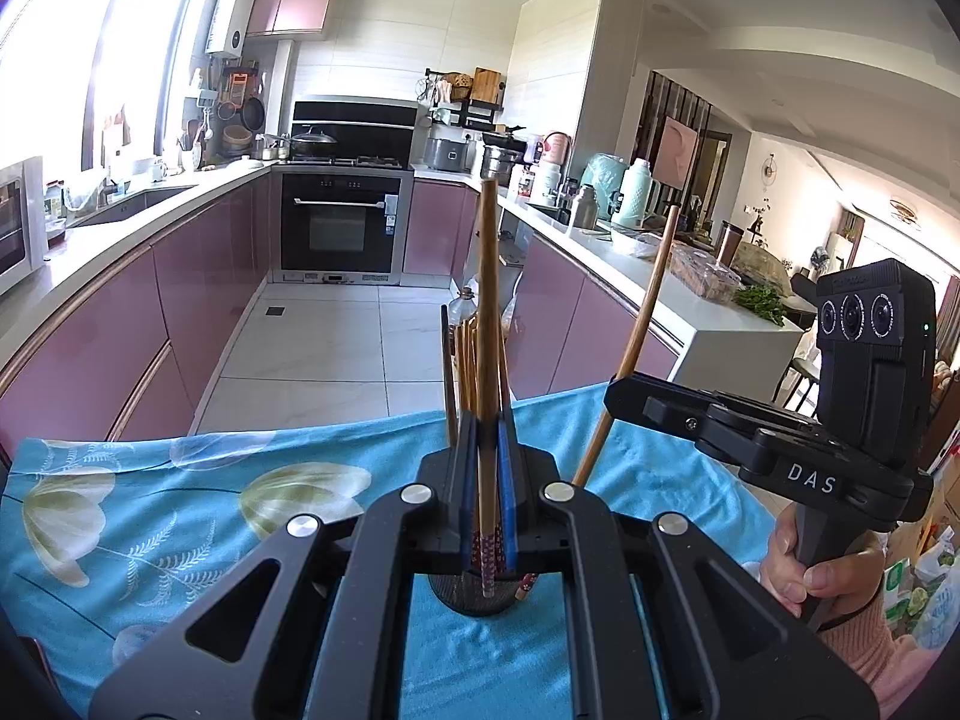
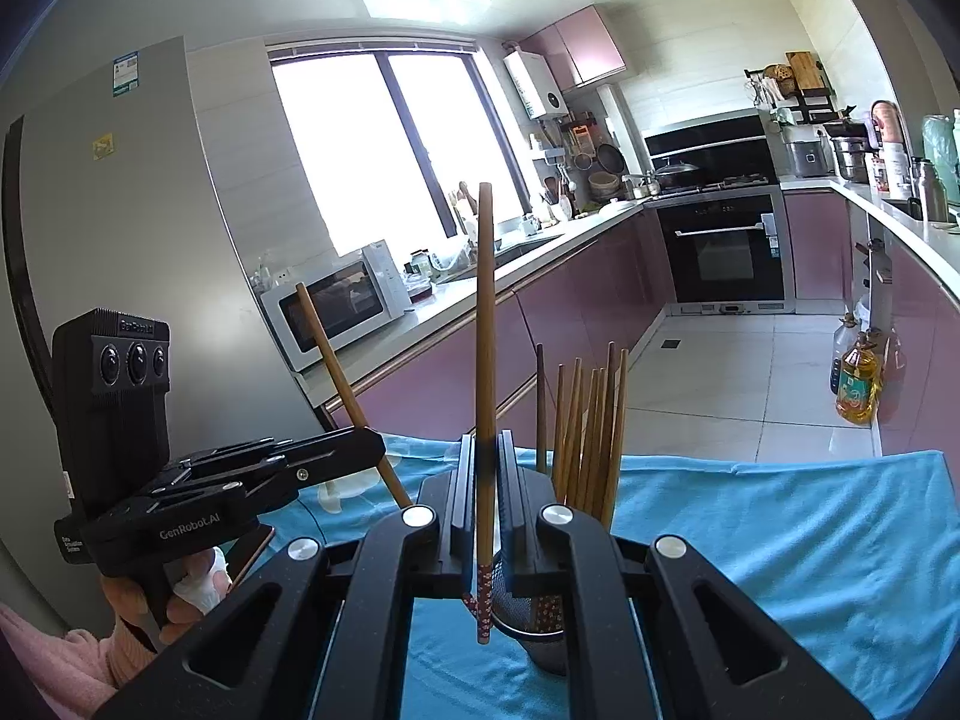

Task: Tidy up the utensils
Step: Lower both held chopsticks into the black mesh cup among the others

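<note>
My left claw (image 1: 487,450) is clamped on one wooden chopstick (image 1: 489,324), held upright above the dark mesh holder (image 1: 474,597). My right claw (image 2: 483,456) grips a second chopstick (image 2: 486,324) the same way, its patterned end hanging just beside the holder's rim. The rest of the chopsticks (image 2: 591,426) stand bunched in the holder, which sits on the desk's blue floral cloth (image 1: 150,498).

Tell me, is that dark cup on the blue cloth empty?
No. The dark mesh cup stands upright with a bunch of wooden chopsticks in it, patterned ends down.
</note>
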Motion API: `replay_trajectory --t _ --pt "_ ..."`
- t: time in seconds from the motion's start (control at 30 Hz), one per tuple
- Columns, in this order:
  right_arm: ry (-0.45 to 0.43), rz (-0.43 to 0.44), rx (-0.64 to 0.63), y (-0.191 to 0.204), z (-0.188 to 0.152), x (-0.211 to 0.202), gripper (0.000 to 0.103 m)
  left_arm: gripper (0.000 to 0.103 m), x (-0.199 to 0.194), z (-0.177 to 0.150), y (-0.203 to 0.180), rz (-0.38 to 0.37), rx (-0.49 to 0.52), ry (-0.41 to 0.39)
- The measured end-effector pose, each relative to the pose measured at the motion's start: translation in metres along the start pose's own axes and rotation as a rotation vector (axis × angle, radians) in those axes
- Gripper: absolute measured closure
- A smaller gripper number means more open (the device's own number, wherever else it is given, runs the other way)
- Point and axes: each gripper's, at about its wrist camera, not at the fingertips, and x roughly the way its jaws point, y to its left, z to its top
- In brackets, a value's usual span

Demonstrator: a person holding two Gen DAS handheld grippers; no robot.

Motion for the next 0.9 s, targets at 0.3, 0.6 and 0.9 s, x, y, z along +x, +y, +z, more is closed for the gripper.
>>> replay_trajectory --t 0.3,0.6,0.9 --pt "-0.002 -0.010 0.006 -0.005 0.006 0.003 0.097 0.096 0.004 0.007 -0.001 -0.006 0.007 -0.010" --pt "-0.018 -0.019 0.015 -0.013 0.010 0.003 0.097 0.096 -0.003 0.013 -0.006 -0.015 0.013 -0.044" --pt "-0.010 -0.029 0.030 -0.020 0.009 0.008 0.097 0.096 0.003 0.011 -0.009 -0.003 0.031 -0.040"
